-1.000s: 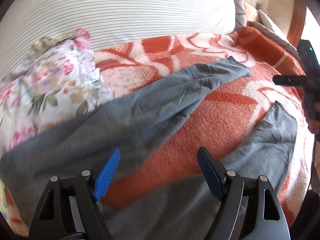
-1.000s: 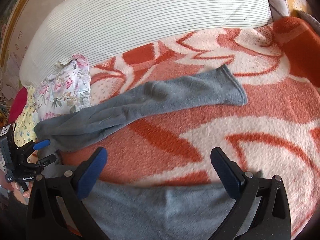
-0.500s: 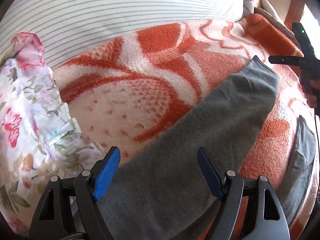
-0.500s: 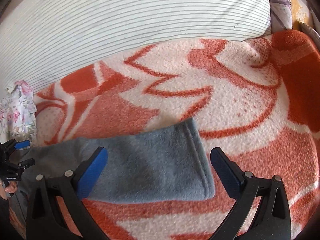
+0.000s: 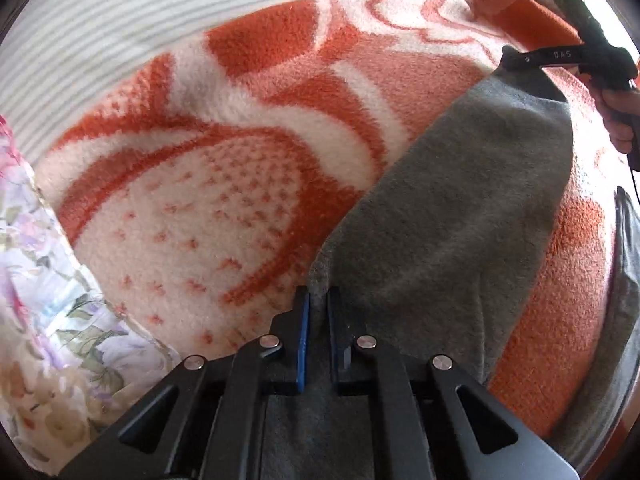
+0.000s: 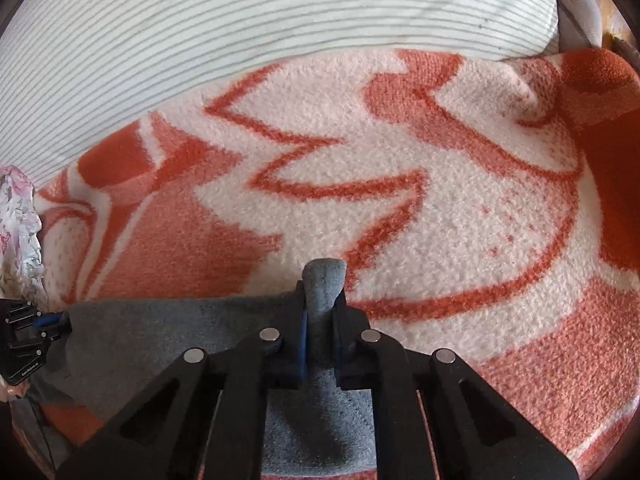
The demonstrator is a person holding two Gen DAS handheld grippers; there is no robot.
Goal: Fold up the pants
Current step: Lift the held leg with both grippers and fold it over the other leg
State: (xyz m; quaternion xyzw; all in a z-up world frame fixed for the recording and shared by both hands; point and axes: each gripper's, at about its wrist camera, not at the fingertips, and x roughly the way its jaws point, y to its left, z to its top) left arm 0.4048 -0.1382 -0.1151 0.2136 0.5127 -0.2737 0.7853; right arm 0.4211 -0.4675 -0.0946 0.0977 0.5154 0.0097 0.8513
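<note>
Grey fleece pants [image 5: 460, 220] lie on an orange-and-white blanket [image 5: 200, 200]. In the left wrist view my left gripper [image 5: 318, 298] is shut on the upper edge of one pant leg, near its wide end. That leg runs up and right to its hem, where my right gripper [image 5: 508, 58] holds the corner. The second leg [image 5: 626, 260] shows at the far right edge. In the right wrist view my right gripper [image 6: 320, 292] is closing, and a bunched tuft of the pants [image 6: 160, 332] is pinched between its pads. My left gripper [image 6: 52, 320] is at the far left.
A striped white pillow [image 6: 240, 40] borders the blanket [image 6: 400, 220] at the back. Floral cloth [image 5: 48, 320] lies at the left, seen also as floral cloth [image 6: 16, 220] in the right wrist view. A person's hand [image 5: 624, 120] holds the right gripper's handle.
Both grippers came down onto the upper pant leg and went from wide open to closed on its fabric, the left near the wide end, the right at the hem.
</note>
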